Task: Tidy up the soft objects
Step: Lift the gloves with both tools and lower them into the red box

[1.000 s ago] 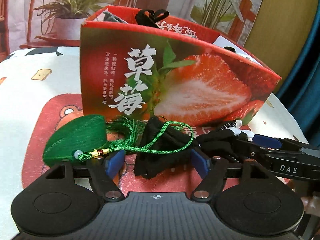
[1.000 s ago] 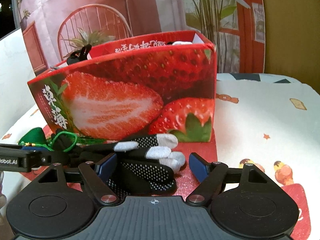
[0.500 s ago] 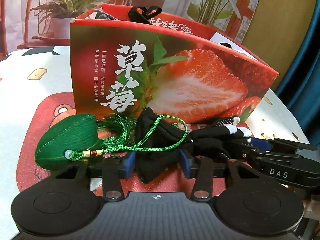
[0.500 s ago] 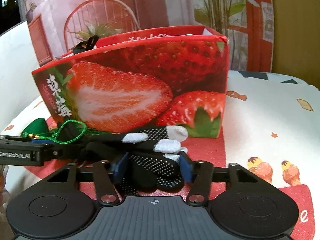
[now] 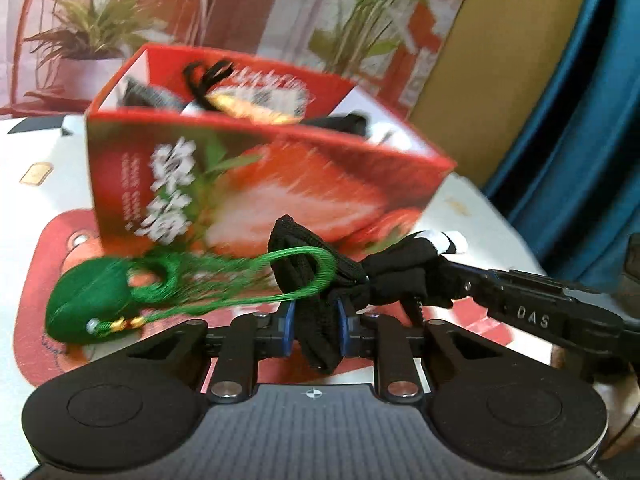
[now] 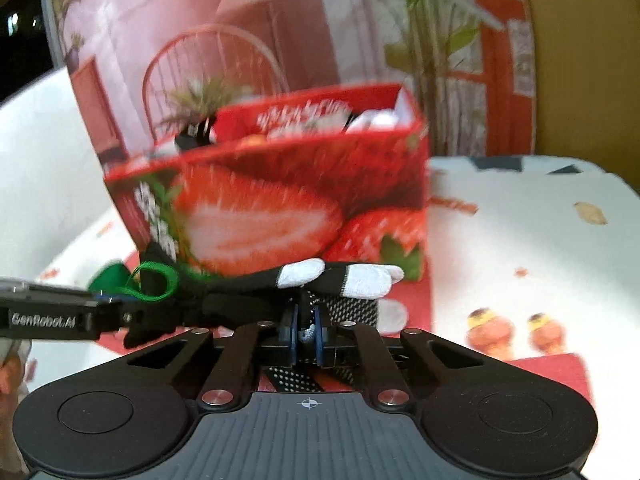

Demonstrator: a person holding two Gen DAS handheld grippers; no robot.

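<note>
My left gripper is shut on the black cuff end of a black glove. A green tasselled sachet hangs from it by its green cord loop. My right gripper is shut on the dotted part of the same glove, whose white fingertips stick out to the right. Both grippers hold the glove lifted in front of the red strawberry box, which also shows in the right wrist view. The box is open at the top and holds several soft items.
The box stands on a round table with a white cartoon-print cloth. A backdrop printed with plants and a chair stands behind it. A blue curtain hangs at the right.
Both grippers closed on the glove and lifted it. The green sachet rose with it on its cord. The box top now shows from higher up.
</note>
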